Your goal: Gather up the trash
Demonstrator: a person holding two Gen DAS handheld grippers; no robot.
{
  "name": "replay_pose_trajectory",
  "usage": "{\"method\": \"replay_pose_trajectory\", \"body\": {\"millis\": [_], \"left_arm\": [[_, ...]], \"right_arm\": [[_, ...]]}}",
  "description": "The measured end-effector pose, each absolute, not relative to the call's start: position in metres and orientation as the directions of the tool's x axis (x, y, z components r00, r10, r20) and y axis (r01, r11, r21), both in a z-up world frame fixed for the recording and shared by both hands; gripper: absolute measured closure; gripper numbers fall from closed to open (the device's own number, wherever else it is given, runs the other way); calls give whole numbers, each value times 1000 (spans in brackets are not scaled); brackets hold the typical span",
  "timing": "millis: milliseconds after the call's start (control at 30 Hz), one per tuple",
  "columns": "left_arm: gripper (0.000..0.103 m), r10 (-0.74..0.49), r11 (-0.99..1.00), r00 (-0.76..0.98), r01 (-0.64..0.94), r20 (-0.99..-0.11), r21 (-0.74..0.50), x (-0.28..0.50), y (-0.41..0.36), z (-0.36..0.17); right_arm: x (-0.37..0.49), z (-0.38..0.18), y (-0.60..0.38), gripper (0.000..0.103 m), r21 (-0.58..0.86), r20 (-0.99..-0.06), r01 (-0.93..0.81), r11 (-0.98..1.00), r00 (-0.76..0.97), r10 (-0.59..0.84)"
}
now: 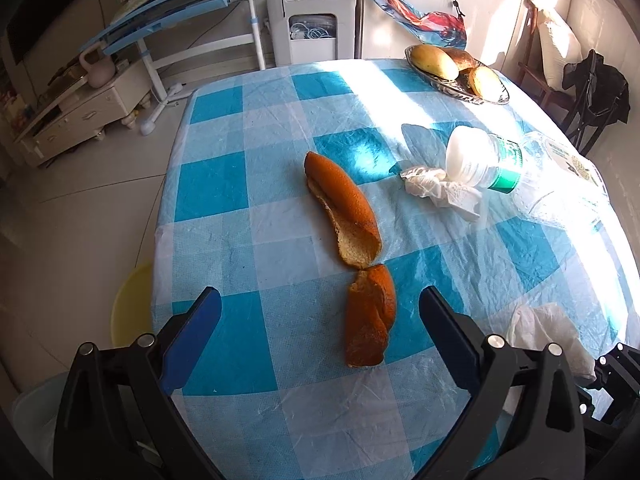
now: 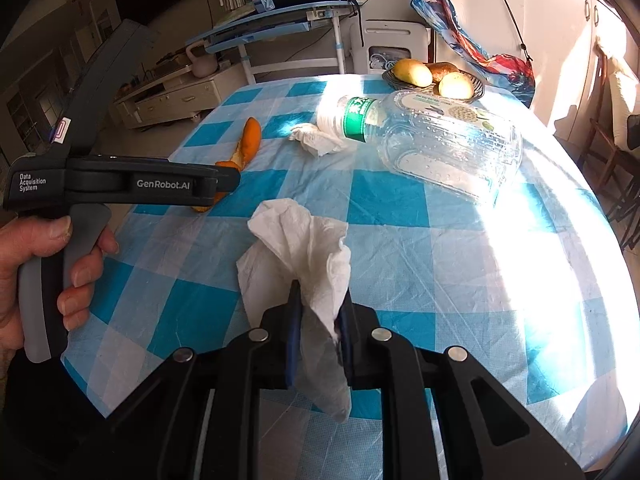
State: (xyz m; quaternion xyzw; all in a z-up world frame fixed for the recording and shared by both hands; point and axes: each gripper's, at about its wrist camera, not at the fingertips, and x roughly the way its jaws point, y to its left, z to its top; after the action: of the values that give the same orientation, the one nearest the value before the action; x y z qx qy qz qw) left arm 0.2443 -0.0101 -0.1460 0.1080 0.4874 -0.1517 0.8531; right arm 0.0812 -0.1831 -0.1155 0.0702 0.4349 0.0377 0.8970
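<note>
We're over a table (image 1: pixel 280 420) dressed in a blue-and-white checked cloth, sun blazing across its far right side. Biggest item on it: a large clear plastic jug (image 2: pixel 452 152) lying on its side, nothing visible inside, its printed label too washed out to read. Next to it, mouth-end toward us in the left view, lies a smaller clear water bottle (image 1: pixel 488 162) with a green label band; the white characters on it we can't make out. At the far edge sits a dark oval bowl (image 1: pixel 460 94) holding three yellow-brown mangoes (image 1: pixel 434 62).

Now the trash. Two pieces of orange peel (image 1: pixel 344 208) lie end to end mid-table, the nearer piece (image 1: pixel 370 316) sitting between the wide-spread blue fingers of our left gripper (image 1: pixel 320 308), untouched. A crumpled tissue (image 1: pixel 440 190) rests against the bottle's mouth.

On the right, our right gripper (image 2: pixel 320 300) has its fingers pinched tight on a white paper napkin (image 2: pixel 300 248), which stands up above the cloth. The left tool's side reads "GenRobot.AI" and "Data Acquisition System."
</note>
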Motion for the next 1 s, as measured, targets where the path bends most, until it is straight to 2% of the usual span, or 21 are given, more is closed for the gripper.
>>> {"method": "replay_pose_trajectory", "body": {"millis": [200, 300, 367, 400, 433, 467, 533, 633, 700, 767, 867, 1000], "left_arm": [[7, -201, 927, 473, 375, -858, -11, 249, -13, -147], [10, -236, 918, 471, 395, -850, -36, 249, -17, -149], [22, -252, 911, 455, 409, -854, -51, 249, -19, -152], [28, -258, 908, 451, 415, -854, -55, 249, -19, -153], [38, -271, 903, 458, 426, -847, -58, 247, -20, -153], [42, -276, 900, 459, 432, -844, -59, 247, -20, -153], [63, -292, 895, 453, 439, -842, -74, 246, -19, -152], [80, -312, 890, 439, 445, -842, -98, 245, -16, -151], [81, -313, 887, 438, 452, -843, -95, 241, -14, -151], [82, -315, 886, 435, 454, -843, -97, 238, -9, -151], [83, -317, 885, 433, 454, -843, -100, 230, 1, -150], [84, -321, 885, 431, 454, -843, -105, 220, 18, -148]], "right_arm": [[79, -115, -184, 85, 164, -773, -7, 986, 621, 133], [79, -115, -184, 75, 173, -768, -11, 985, 625, 142], [78, -114, -184, 55, 171, -764, -10, 985, 630, 139], [78, -114, -183, 54, 170, -765, -13, 985, 629, 140], [78, -115, -181, 53, 164, -766, -16, 986, 628, 137], [78, -115, -180, 52, 154, -767, -19, 988, 628, 132], [78, -115, -177, 52, 134, -769, -26, 991, 628, 121], [77, -116, -172, 52, 98, -772, -35, 995, 628, 98], [76, -116, -169, 55, 75, -772, -43, 996, 629, 85], [75, -116, -166, 70, 63, -772, -53, 997, 630, 82], [74, -116, -166, 85, 86, -772, -58, 995, 627, 103], [71, -114, -168, 87, 126, -766, -50, 991, 630, 129]]}}
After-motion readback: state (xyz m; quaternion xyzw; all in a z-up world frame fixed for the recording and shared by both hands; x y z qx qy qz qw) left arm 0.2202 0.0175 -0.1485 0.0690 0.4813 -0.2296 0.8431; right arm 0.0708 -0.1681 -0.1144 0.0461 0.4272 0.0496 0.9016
